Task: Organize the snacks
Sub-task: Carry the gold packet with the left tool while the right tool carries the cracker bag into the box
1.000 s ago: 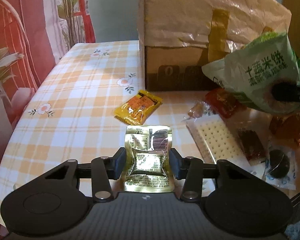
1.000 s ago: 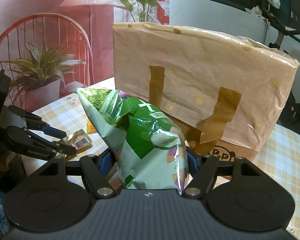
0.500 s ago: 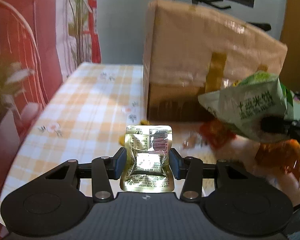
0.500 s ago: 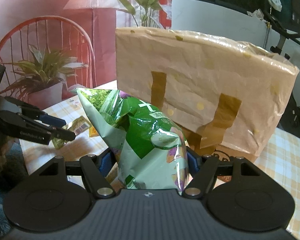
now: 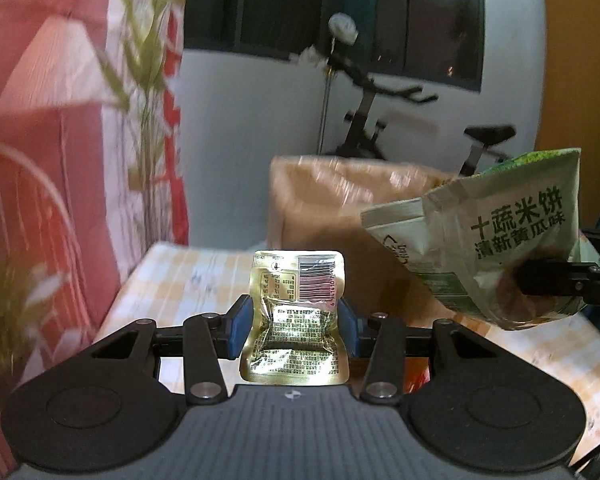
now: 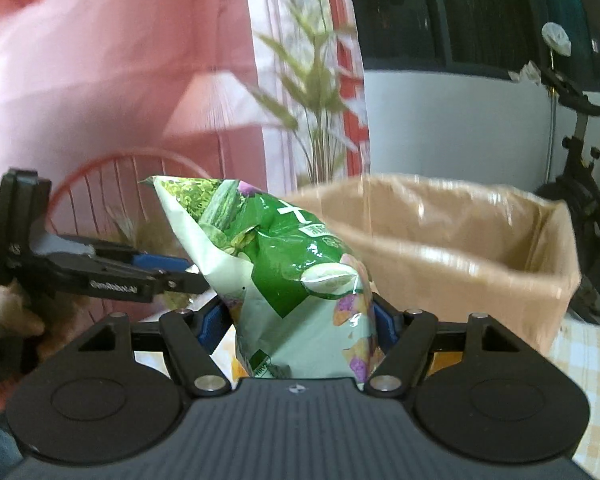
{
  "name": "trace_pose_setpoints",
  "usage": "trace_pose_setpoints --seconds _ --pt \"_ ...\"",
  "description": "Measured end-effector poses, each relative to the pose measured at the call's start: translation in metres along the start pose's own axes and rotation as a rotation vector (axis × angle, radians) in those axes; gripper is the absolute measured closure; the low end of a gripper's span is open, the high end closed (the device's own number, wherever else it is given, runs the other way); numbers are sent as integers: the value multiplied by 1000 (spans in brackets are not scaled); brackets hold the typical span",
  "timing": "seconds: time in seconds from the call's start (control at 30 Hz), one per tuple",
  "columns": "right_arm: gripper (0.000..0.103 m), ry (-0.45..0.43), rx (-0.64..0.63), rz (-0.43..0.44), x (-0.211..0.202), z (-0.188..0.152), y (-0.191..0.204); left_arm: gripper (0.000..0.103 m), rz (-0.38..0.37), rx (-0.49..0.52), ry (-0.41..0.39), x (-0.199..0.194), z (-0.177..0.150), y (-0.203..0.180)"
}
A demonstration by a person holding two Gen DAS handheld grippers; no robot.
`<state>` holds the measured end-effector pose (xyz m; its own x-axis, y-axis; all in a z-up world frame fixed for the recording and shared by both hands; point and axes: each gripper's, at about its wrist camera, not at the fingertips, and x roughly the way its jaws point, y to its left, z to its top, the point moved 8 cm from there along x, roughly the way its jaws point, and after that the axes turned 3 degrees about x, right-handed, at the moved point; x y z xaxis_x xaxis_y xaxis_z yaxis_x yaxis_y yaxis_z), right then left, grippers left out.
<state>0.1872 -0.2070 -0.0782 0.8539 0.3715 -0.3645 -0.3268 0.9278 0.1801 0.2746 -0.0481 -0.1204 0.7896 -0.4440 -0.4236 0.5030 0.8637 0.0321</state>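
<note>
My left gripper (image 5: 294,330) is shut on a small gold foil snack packet (image 5: 296,320), held upright above the checked tablecloth. My right gripper (image 6: 298,320) is shut on a green rice-cracker bag (image 6: 292,264), which also shows at the right of the left wrist view as the green bag (image 5: 496,236). Behind both stands a tan paper bag-box (image 6: 460,240) with its top open; in the left wrist view the tan box (image 5: 332,196) is blurred. The left gripper's fingers (image 6: 112,276) show at the left of the right wrist view, near a hand.
The table with the orange checked cloth (image 5: 188,276) lies below. An exercise bike (image 5: 380,120) stands behind the box against a white wall. A red patterned curtain (image 5: 60,120) hangs at the left. A checked cloth corner (image 6: 584,352) shows right of the box.
Both grippers have risen with their packets and tilted upward. The loose snacks on the table have dropped out of view, and the open top of the tan box now shows.
</note>
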Motion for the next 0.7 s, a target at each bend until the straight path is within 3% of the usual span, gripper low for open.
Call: trace_pose_setpoints --seconds 0.33,0.53,0.7 --pt "31 -160 116 4 -26 78 -25 54 -44 26 -122 5 71 -28" --pt "31 -205 136 -81 -20 112 -56 54 -68 32 -127 36 102 -38" --pt "31 -183 169 -166 14 123 -89 54 -78 25 -83 72 115 -42"
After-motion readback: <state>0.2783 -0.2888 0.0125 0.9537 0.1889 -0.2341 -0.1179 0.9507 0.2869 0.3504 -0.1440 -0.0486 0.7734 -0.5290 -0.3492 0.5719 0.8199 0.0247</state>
